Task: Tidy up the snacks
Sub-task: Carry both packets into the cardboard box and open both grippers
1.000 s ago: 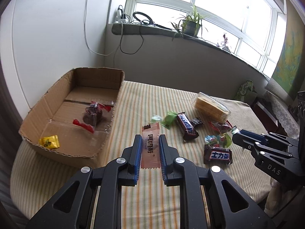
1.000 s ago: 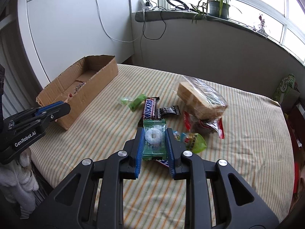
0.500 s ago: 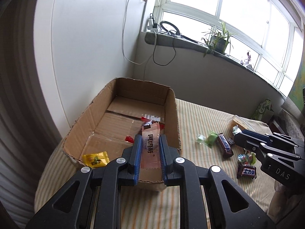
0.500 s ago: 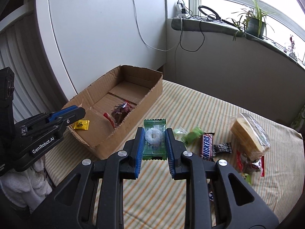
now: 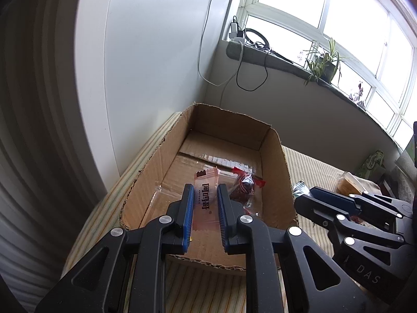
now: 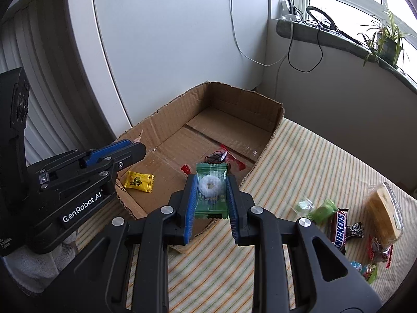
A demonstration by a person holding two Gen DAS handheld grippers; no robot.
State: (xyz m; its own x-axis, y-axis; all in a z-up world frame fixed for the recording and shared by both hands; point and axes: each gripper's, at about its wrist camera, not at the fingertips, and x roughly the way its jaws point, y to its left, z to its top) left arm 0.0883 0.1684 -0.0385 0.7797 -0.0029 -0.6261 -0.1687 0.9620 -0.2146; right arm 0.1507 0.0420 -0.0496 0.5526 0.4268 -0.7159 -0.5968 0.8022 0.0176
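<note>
My left gripper (image 5: 205, 191) is shut on a pink wafer packet (image 5: 206, 198) and hovers over the near end of the open cardboard box (image 5: 276, 172). My right gripper (image 6: 210, 182) is shut on a green packet with a white ring candy (image 6: 211, 190), held above the box's (image 6: 234, 101) near right wall. Inside the box lie a yellow candy (image 6: 139, 181) and a dark snack in a clear red-edged wrapper (image 5: 243, 187). In the left wrist view the right gripper (image 5: 306, 195) shows at the right, beside the box. In the right wrist view the left gripper (image 6: 139, 149) reaches in over the box's left wall.
On the striped tablecloth (image 6: 312, 161) to the right lie a Snickers bar (image 6: 338, 228), a green candy (image 6: 324, 208), a clear bag of yellow cake (image 6: 385, 215) and several small sweets. A white wall panel (image 6: 169, 39) stands behind the box. Cables hang from the windowsill (image 6: 325, 36).
Both grippers swung left with their packets, from over the loose snacks to over the cardboard box. The grips stayed the same.
</note>
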